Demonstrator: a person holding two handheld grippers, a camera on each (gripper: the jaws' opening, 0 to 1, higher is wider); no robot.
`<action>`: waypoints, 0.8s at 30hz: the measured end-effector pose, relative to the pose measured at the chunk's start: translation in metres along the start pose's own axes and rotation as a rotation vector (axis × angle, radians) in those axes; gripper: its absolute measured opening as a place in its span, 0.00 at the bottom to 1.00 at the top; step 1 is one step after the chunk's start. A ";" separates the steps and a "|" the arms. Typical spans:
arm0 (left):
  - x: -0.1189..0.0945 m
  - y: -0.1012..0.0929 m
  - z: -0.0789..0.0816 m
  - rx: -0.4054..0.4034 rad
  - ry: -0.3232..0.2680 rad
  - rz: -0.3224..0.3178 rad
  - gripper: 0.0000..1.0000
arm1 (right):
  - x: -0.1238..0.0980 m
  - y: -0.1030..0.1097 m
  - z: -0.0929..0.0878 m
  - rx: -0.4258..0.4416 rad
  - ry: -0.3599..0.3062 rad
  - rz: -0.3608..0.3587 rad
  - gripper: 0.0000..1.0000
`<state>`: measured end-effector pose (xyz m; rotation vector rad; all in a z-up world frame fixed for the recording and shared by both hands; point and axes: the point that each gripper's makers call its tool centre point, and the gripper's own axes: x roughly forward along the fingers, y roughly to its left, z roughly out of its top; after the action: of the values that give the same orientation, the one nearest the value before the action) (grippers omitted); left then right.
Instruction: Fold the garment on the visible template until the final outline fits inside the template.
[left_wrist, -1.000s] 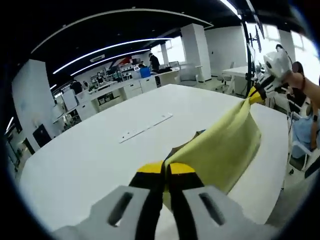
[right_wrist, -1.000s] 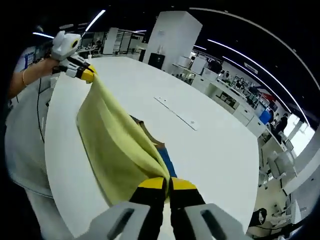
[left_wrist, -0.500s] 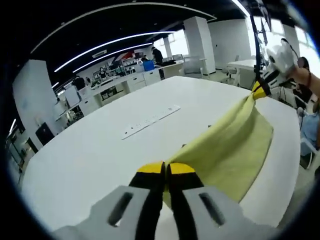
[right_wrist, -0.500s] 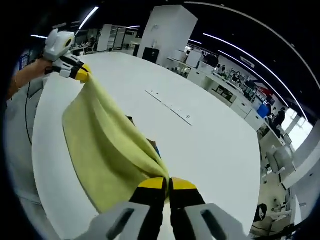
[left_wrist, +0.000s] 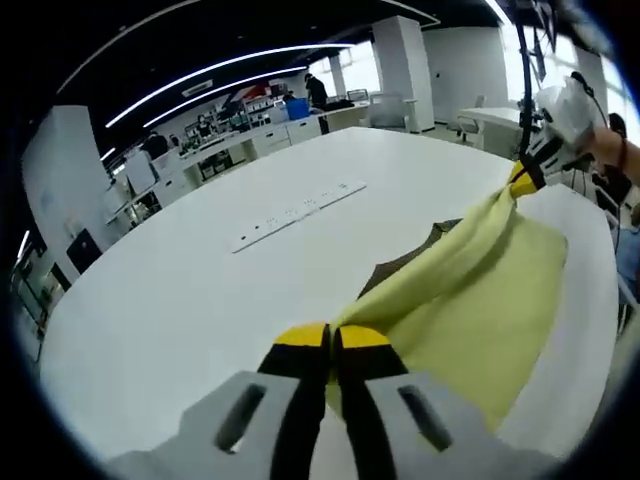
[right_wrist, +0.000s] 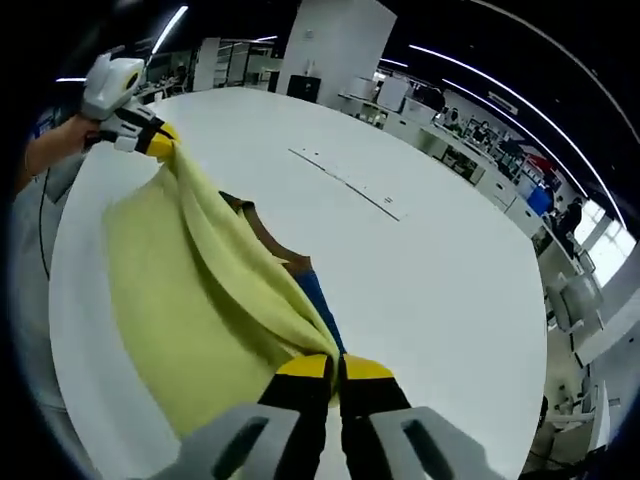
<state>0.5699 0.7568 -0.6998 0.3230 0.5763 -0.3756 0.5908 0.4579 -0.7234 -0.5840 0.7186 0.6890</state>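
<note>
The yellow garment (left_wrist: 470, 300) hangs lower over the white table (left_wrist: 200, 290) than a second ago, more of its cloth now spread towards the tabletop. The left gripper (left_wrist: 332, 345) and right gripper (right_wrist: 333, 375) each pinch a corner, jaws pressed together on the fabric, which stretches between them. A brown template (right_wrist: 262, 232) and a blue patch (right_wrist: 318, 300) show beneath its edge

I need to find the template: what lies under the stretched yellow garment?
Under the yellow garment, a brown sheet with a blue part peeks out on the white table. The rest is covered.
</note>
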 end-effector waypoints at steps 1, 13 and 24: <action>0.002 0.000 -0.002 -0.001 0.005 -0.002 0.00 | 0.004 0.000 -0.002 -0.001 0.008 0.006 0.00; 0.029 0.002 -0.028 -0.065 0.052 -0.027 0.00 | 0.033 0.000 -0.013 -0.020 0.045 0.027 0.00; 0.041 0.001 -0.047 -0.059 0.096 -0.024 0.02 | 0.043 -0.002 -0.019 0.017 0.038 0.037 0.01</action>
<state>0.5804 0.7659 -0.7604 0.2790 0.6841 -0.3673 0.6089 0.4595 -0.7672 -0.5710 0.7714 0.7066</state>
